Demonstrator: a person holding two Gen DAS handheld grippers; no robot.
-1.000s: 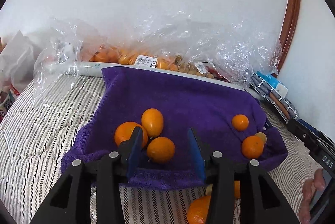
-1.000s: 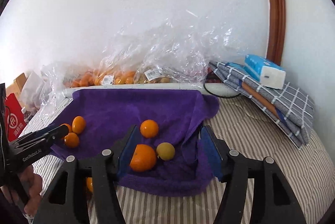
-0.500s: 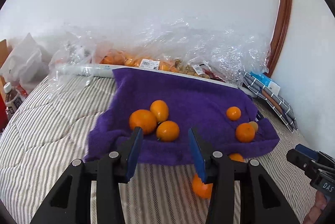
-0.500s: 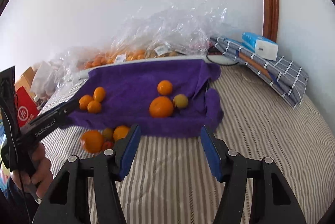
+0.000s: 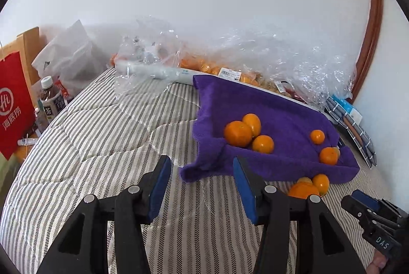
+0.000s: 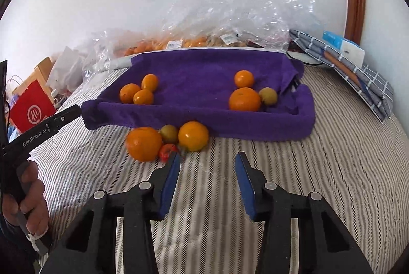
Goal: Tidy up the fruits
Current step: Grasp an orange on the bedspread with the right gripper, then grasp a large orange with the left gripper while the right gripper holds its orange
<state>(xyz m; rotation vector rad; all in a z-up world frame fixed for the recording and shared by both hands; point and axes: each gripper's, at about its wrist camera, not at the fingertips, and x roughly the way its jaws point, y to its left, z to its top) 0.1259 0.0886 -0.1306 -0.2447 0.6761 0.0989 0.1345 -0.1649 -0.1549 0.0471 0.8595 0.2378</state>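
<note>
Now I judge I'm between picks: both my grippers hover over the striped bedcover (image 6: 332, 159), holding nothing. My right gripper (image 6: 208, 178) has just been narrowing its spread jaws, my left gripper (image 5: 202, 187) widening slightly. Loose fruits (image 6: 166, 141) lie just outside the purple towel (image 6: 204, 69); next I should pinch one. Plastic bags (image 6: 230, 18) crowd behind, clear of my reach.

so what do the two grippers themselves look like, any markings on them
Both are black plastic handheld grippers with blue-padded jaws and silver round pivot screws. The left gripper carries white "GenRobot.AI" lettering along its side, readable in the right wrist view. The right gripper shows white "DAS" lettering in the left wrist view. No sleeves or cables are clearly visible.
</note>
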